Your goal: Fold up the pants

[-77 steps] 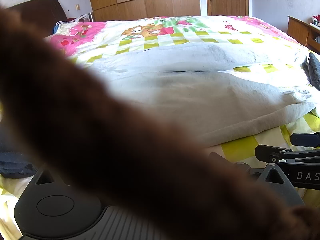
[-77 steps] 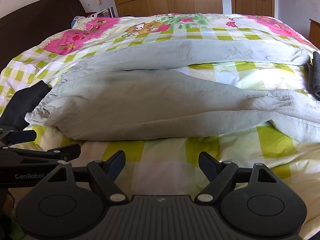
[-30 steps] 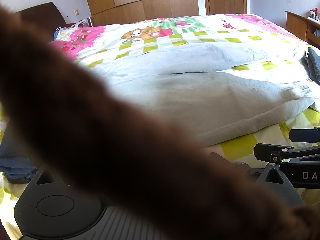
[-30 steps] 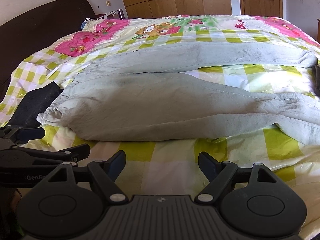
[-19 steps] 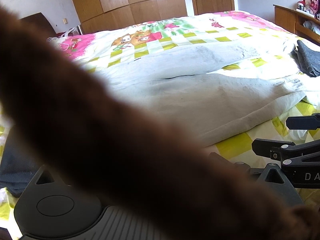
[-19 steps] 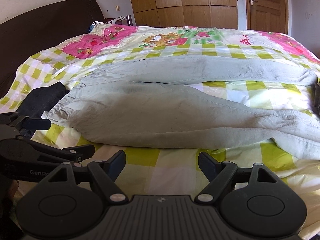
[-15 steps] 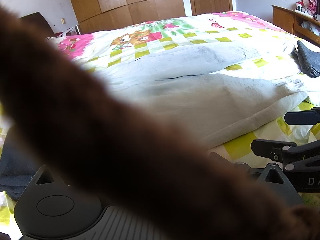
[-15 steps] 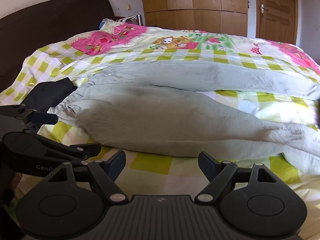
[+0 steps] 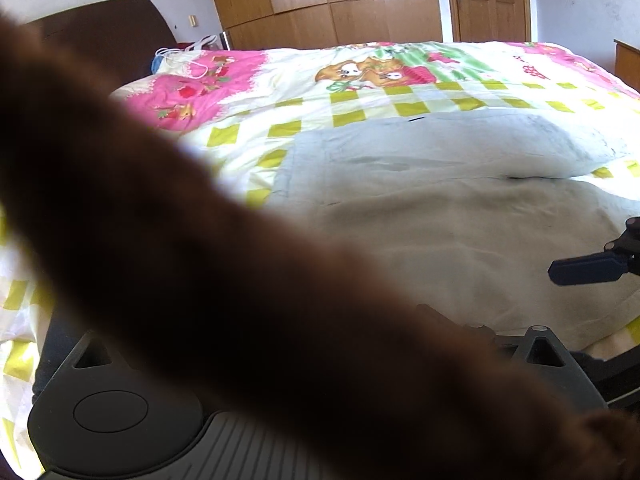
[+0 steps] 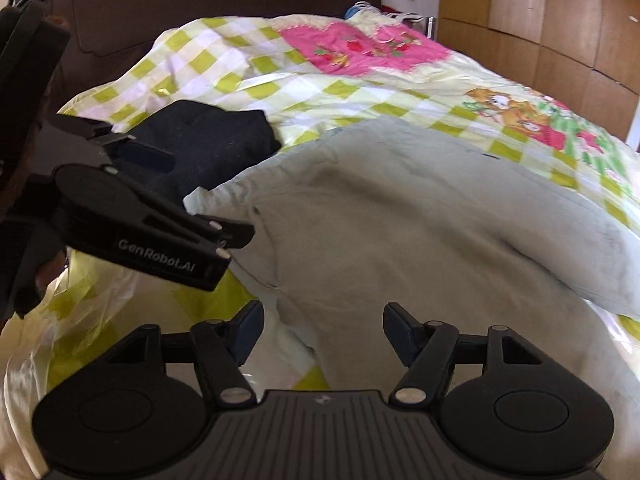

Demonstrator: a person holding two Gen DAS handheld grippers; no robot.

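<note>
Evidently both grippers have swung toward the waistband at 9 o'clock. Right gripper is spread and empty over the pants, which lie flat on the bed. Left gripper: grip state undeterminable. Folding not begun.

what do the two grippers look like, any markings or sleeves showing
Both are matte black plastic. The right gripper has two round discs, a ribbed centre plate and blue-padded fingertips. The left gripper carries white "GenRobot.AI" lettering. A blurry brown fuzzy sleeve crosses the left view.
</note>
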